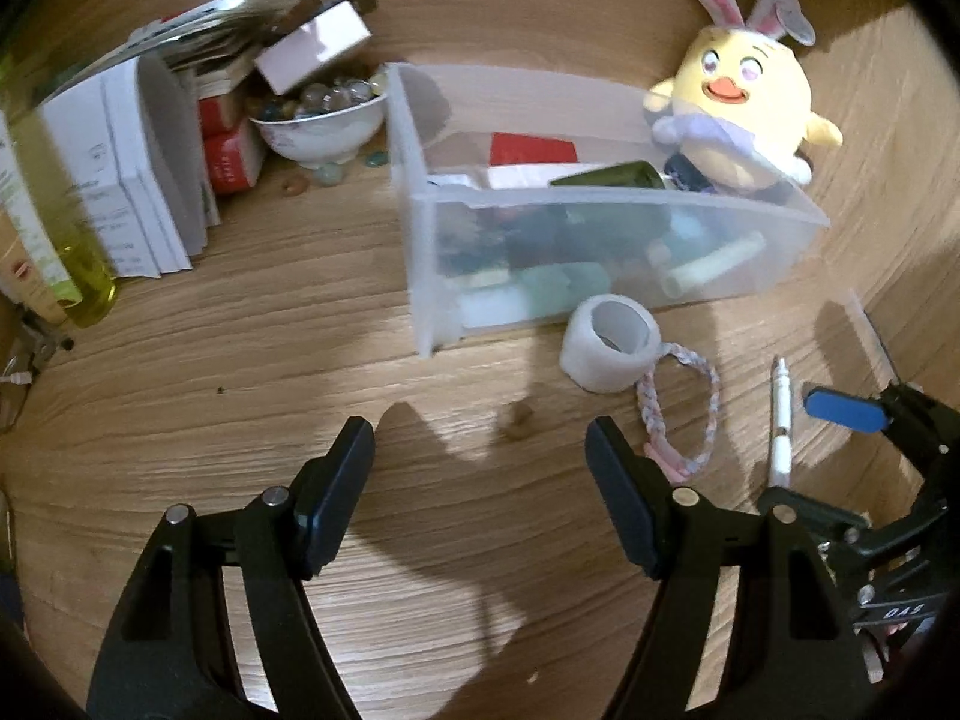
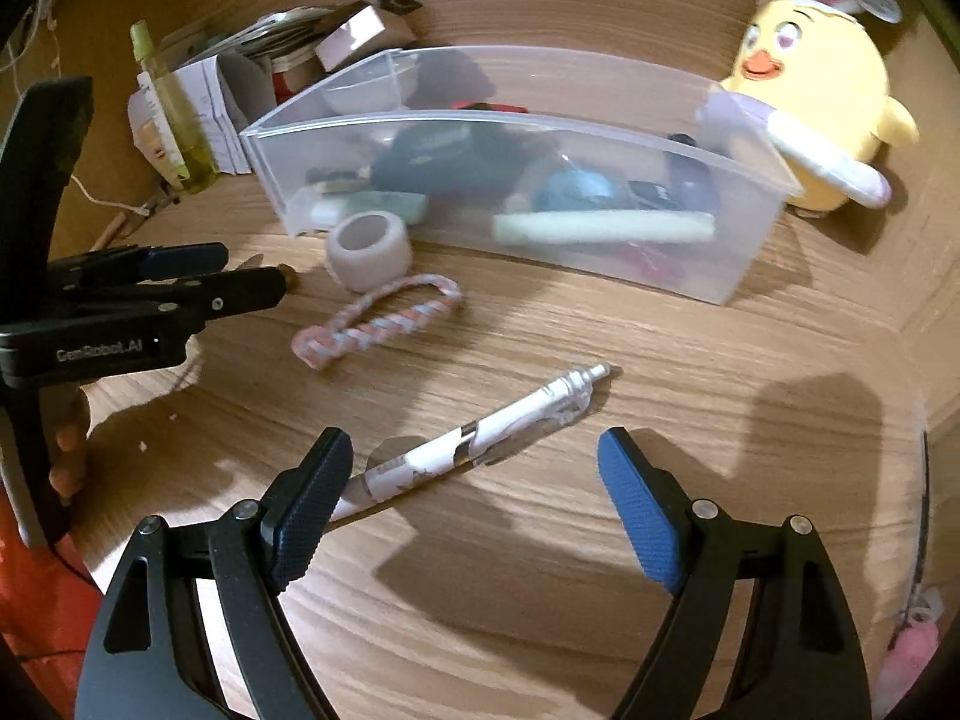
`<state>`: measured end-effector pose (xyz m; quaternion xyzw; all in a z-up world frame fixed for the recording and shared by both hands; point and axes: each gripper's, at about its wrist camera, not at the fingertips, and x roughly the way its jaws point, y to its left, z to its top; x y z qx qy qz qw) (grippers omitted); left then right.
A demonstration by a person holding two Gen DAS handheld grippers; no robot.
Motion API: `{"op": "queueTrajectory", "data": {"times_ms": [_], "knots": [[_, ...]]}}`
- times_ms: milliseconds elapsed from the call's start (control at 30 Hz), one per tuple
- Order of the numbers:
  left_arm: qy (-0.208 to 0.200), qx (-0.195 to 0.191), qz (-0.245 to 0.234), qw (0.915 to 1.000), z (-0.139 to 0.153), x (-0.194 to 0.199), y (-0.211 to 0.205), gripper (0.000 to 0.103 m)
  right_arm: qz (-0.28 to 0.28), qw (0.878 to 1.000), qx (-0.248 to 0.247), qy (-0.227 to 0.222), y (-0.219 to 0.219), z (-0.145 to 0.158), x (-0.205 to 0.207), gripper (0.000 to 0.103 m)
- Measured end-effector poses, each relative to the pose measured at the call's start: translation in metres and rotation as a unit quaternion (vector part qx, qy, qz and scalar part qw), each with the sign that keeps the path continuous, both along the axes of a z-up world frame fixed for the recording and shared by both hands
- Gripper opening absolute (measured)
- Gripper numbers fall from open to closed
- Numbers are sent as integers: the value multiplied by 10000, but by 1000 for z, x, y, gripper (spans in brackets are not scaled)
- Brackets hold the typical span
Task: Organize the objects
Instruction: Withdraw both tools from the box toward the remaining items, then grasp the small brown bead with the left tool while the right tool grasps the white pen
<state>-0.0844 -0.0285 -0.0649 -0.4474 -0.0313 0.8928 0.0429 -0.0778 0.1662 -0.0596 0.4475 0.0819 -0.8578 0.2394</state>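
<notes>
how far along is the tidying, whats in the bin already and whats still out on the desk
Done: the clear plastic bin already holds a jumble of small items. In hand: nothing; the left gripper and right gripper are both open and empty, the right one with its jaws either side of the white pen. Left on the desk: that pen, the tape roll and the braided cord.

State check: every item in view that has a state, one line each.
left gripper: open, empty
right gripper: open, pen's lower end by its left pad, not gripped
pen: lying flat on the table
tape roll: on the table, against the bin's front
braided loop: flat on the table
clear bin: lidless, partly filled
plush chick: upright behind the bin
bowl: heaped with glass stones
</notes>
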Motion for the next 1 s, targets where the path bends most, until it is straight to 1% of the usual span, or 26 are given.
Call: {"op": "queueTrajectory", "data": {"times_ms": [67,100,167,233,267,300,400,467,600,633,767,867,1000], "knots": [[-39,-6,-16,10000,-1,-2,3,62,-26,10000,-41,27,5,1,0,71],[-62,1,-25,10000,-2,-3,4,62,-34,10000,-57,32,7,2,1,68],[-49,-16,-29,10000,-2,-2,5,57,-25,9999,-105,26,12,3,0,57],[-40,-21,-27,10000,-2,-3,6,56,-7,9999,-153,2,16,4,0,50],[-32,-23,-20,10000,-2,-3,6,52,20,9998,-198,-24,19,5,0,46],[-27,-14,-25,10000,-2,-3,7,50,34,9997,-225,-38,20,5,-1,43],[-11,71,-49,10000,-1,-5,6,40,65,9996,-280,-79,25,5,-2,35],[3,98,-74,9999,-1,-5,8,29,97,9997,-233,-62,25,7,-3,25],[18,116,-71,9999,-1,-5,9,18,195,9998,-44,4,26,10,2,20],[16,132,-76,9999,-1,-4,8,13,223,9997,13,23,28,10,4,19],[67,121,-93,9999,0,-1,9,13,208,9994,250,109,37,11,11,14],[134,67,-99,9998,2,2,12,13,84,9992,380,127,45,12,11,14],[196,125,-120,9997,5,9,15,13,-124,9991,401,89,52,12,6,14]]}}
